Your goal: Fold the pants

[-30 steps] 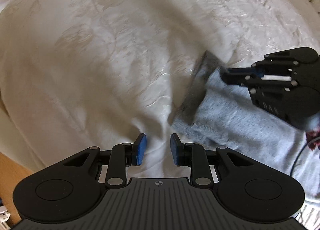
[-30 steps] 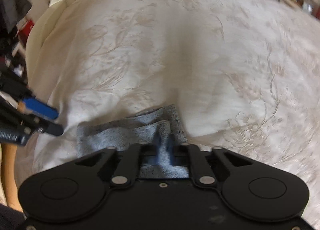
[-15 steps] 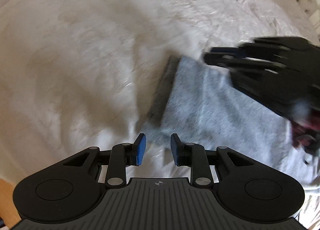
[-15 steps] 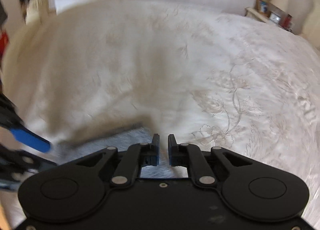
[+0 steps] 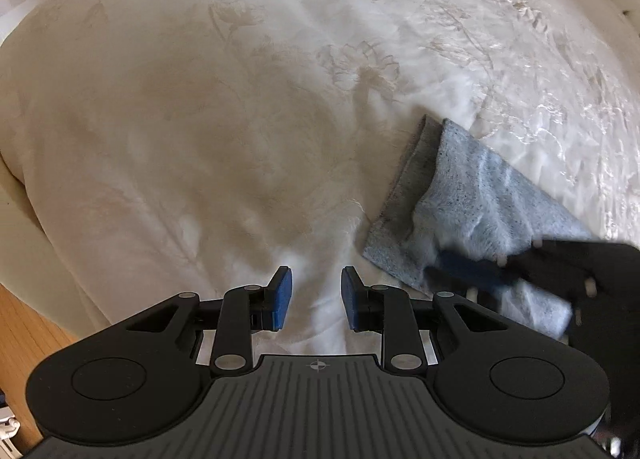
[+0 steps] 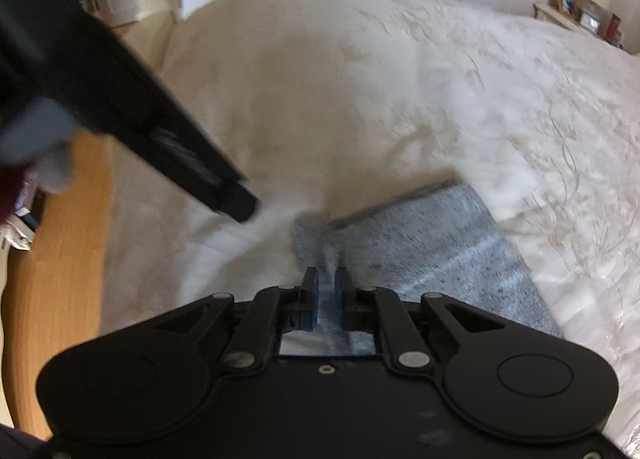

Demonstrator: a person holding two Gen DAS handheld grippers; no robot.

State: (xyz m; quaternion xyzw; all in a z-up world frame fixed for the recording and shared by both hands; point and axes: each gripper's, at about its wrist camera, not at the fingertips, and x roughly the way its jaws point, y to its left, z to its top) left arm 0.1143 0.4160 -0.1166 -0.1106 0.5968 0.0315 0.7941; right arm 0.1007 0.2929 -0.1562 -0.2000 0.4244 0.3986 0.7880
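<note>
The pants (image 5: 476, 203) are lying folded on the cream bedspread (image 5: 208, 147), at the right of the left wrist view; the left tool (image 5: 316, 293) is hovering over bare bedspread just beside them, its blue pads apart and gripping nothing; the right tool (image 6: 328, 291) is pinching a ridge of the grey fabric at the lower centre of its own view; the left tool's dark body is crossing the upper left there, blurred, blocking the wooden floor (image 6: 56, 259); a shelf with picture frames (image 6: 580, 13) is showing at the upper right.
</note>
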